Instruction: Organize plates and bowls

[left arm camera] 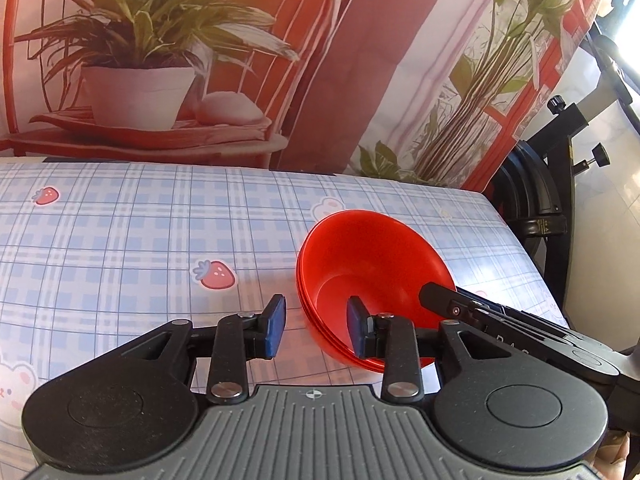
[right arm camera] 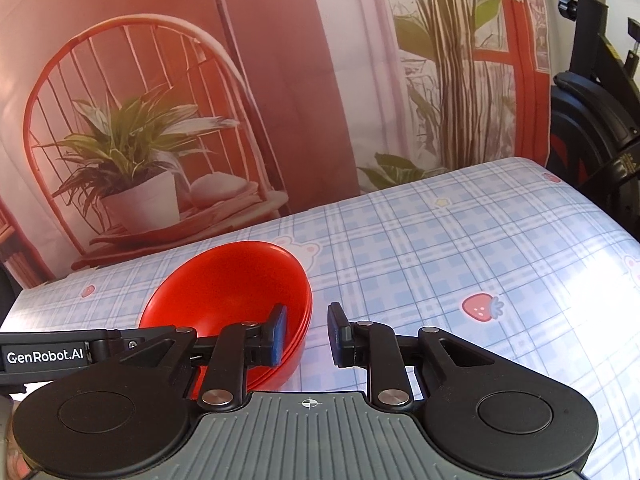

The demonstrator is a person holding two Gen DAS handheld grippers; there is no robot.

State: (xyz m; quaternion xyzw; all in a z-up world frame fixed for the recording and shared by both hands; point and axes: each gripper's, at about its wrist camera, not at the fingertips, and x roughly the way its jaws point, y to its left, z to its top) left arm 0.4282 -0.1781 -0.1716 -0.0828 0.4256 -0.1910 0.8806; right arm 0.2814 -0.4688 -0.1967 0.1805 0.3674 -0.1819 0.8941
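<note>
red bowls (left arm camera: 372, 276), a nested stack going by the layered rims, sit a bit right of centre in the left wrist view and lower left of centre in the right wrist view, on the checked strawberry cloth (left arm camera: 140, 240) over the surface. no plates anywhere in either frame (maybe out of shot).

left claw (left arm camera: 316, 328) is spread, with the stack's near rim sitting in the gap: one blue pad inside the bowl, the other outside. right claw (right arm camera: 307, 332) is spread too and straddles the opposite rim the same way. neither is pinching anything yet.

my read: this is the grab step, both sides lined up on the rim. next move would be closing on the wall and lifting evenly, since thin plastic rims can slip or the nested bowls could separate.
</note>
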